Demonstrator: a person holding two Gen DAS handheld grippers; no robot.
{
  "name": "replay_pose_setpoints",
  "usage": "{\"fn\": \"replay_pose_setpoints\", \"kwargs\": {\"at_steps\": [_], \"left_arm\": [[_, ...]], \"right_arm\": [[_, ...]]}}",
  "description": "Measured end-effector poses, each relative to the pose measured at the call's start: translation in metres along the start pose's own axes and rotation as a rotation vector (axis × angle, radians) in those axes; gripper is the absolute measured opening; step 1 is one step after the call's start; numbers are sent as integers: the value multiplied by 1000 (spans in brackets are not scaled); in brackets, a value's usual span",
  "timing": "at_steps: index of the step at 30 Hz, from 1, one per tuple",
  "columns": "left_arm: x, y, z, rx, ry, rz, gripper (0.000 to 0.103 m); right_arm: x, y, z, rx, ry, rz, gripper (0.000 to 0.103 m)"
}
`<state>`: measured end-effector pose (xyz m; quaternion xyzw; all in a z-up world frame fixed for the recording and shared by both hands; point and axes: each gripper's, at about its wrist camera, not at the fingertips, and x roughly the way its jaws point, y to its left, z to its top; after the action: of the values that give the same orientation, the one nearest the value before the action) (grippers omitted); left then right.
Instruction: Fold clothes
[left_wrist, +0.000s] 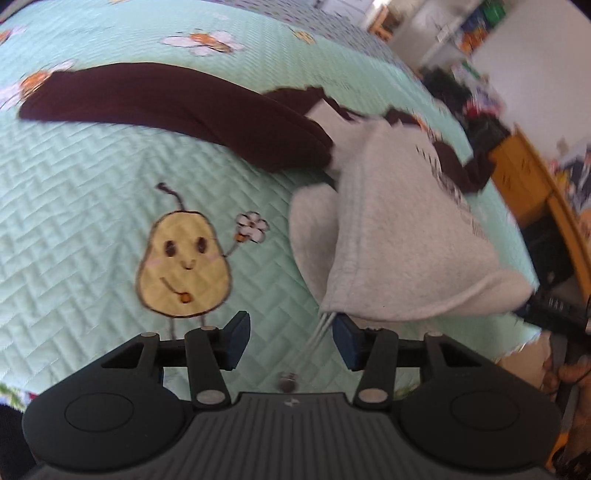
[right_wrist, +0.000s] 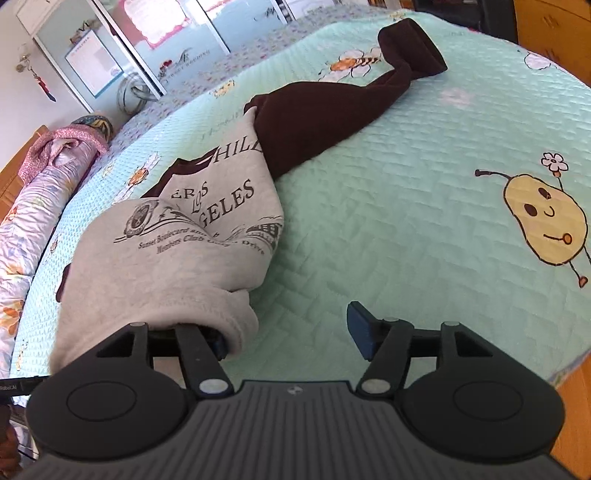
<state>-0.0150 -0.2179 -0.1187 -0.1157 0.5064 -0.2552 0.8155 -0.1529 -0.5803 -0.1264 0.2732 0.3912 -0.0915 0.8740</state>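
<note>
Both our grippers, left (left_wrist: 291, 341) and right (right_wrist: 291, 332), gape released beside the sweatshirt (right_wrist: 192, 221); we should smooth its brown sleeve (right_wrist: 317, 118) first.

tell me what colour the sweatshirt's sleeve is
Dark brown sleeve, clearest in the right wrist view.

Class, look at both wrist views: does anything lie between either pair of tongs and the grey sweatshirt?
Nothing visible does. The sweatshirt hem lies right at the open left tongs, and its fabric drapes over one finger of the open right tongs.
</note>
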Motion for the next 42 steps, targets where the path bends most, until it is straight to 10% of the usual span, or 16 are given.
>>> {"fn": "replay_pose_setpoints", "kwargs": {"at_steps": [8,13,19,27,30,33,42], "left_arm": [[-13,25,20,-111,-37,-191,52],[-26,30,24,-130,-78,-283,52],[-35,28,27,-170,-112,-254,52],[-26,-21,29,-82,-70,-296,54],[-19,-25,27,-102,-50,-291,55],[-12,-22,25,-125,-26,-282,55],[-9,-13,23,-201,-15,-225,55]], "right_arm": [[-26,-1,2,6,89,63,70],[-53,-14,7,141,-4,143,70],[-53,33,17,11,-136,266,70],[25,87,2,-56,-3,418,67],[60,68,-16,13,96,307,58],[75,43,-42,50,116,226,23],[37,67,-30,-43,58,215,37]]}}
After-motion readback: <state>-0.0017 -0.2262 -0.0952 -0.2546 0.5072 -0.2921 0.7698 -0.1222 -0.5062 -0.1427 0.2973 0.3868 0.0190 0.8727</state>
